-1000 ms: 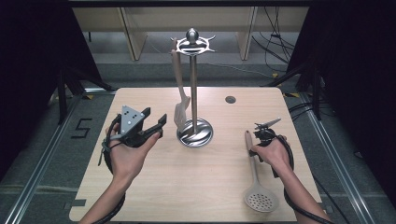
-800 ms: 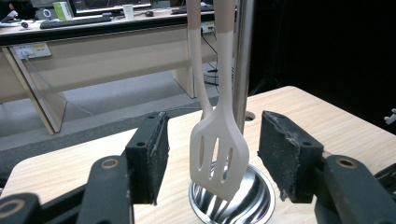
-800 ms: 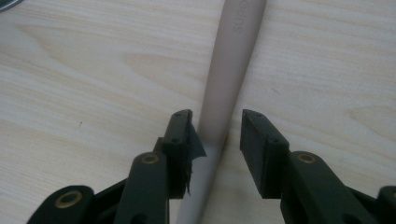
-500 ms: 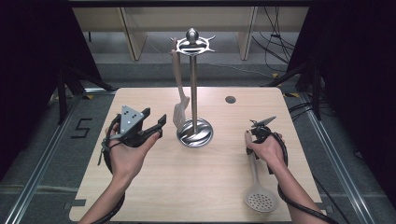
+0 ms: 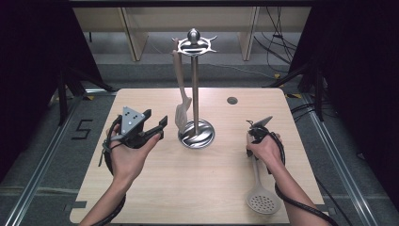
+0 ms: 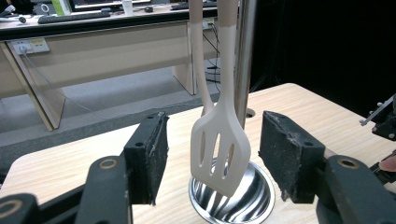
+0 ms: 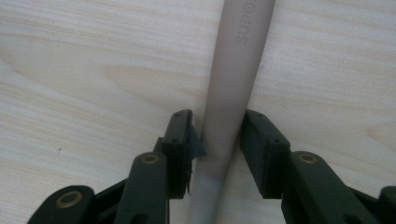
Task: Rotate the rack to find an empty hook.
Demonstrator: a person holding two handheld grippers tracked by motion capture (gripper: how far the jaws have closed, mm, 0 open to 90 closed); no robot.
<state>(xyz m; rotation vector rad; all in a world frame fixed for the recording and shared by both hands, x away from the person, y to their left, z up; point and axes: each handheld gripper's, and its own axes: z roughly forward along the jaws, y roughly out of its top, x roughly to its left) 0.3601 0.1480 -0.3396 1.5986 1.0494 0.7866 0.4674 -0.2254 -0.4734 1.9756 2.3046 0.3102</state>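
In the right gripper view, the skimmer handle (image 7: 231, 88) runs off the top and bottom edges; its embossed lettering is partly cut off. In the left gripper view, the hanging slotted turner (image 6: 220, 149) hides part of the stand's pole (image 6: 245, 60), and both leave the top edge.

A light wooden table (image 5: 141, 197) with rounded corners stands on grey floor (image 5: 42, 141), where a black "5" (image 5: 81, 129) is marked at the table's nine o'clock. Black curtains (image 5: 28, 56) close off nine and three o'clock. At twelve o'clock stand pale wooden desk legs (image 5: 132, 33), with loose cables (image 5: 277, 42) toward one o'clock. The left gripper view shows a long desk (image 6: 93, 42) bearing a keyboard (image 6: 65, 17).
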